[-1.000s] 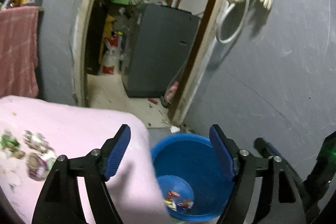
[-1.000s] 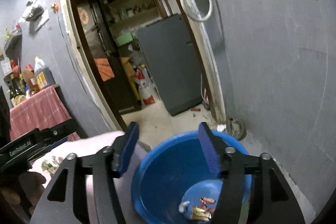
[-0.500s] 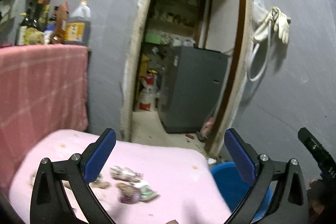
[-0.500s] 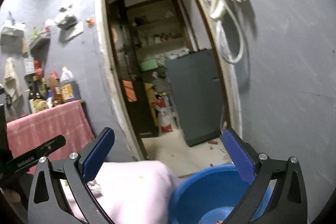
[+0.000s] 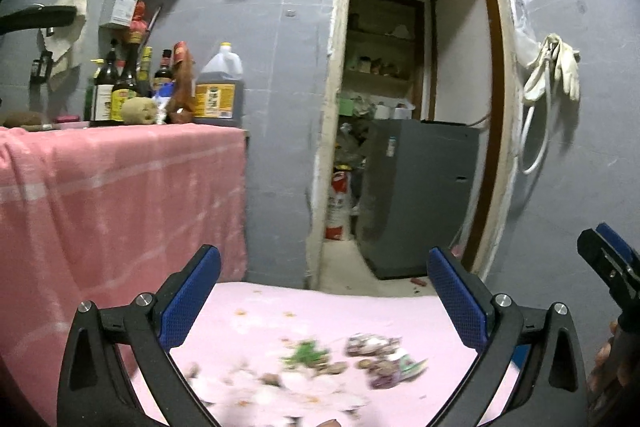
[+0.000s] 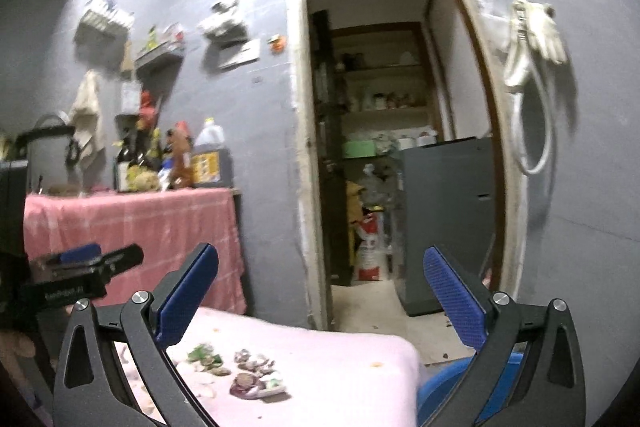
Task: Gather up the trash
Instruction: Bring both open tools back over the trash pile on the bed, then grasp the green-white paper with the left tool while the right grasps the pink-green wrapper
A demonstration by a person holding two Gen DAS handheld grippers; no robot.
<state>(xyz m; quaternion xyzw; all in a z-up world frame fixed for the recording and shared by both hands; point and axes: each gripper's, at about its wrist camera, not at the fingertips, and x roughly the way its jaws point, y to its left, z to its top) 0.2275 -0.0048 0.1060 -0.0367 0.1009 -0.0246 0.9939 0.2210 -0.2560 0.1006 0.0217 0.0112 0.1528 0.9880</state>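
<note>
Left gripper (image 5: 323,301) jaws wide apart, just been opening, nothing between the pads; lower frame of both fingers cut off by the bottom edge. Right gripper (image 6: 321,297) the same: jaws spread wide, just been opening, empty. Both point roughly level over the near pink table (image 5: 344,311), side by side.

Trash (image 5: 352,357) lies in a loose pile on the pink table, below and ahead of the left jaws, touching neither pad. It is motion-blurred in the left view; only green scraps and purplish wrappers can be made out, pieces not countable. The right view shows the trash (image 6: 240,373) sharper, toward the table's left part.

Blue basin (image 6: 448,387) shows only in the right view, a rim sliver just beside the table's right end, mostly hidden behind the right finger; contents not visible. In the left view a bit of blue shows behind the right finger, unclear what.

Each view catches the other gripper at its edge, cut off: right gripper (image 5: 612,267) at the left view's right edge, with fingertips of a hand (image 5: 608,359) below it; left gripper (image 6: 80,267) at the right view's left edge.

Farther back: a red-cloth counter (image 5: 120,187) with bottles (image 5: 120,83), labels unreadable. Beyond, a doorway (image 5: 412,107) with a grey cabinet (image 5: 416,195) inside; gloves (image 5: 556,67) hang on the wall to its right.
</note>
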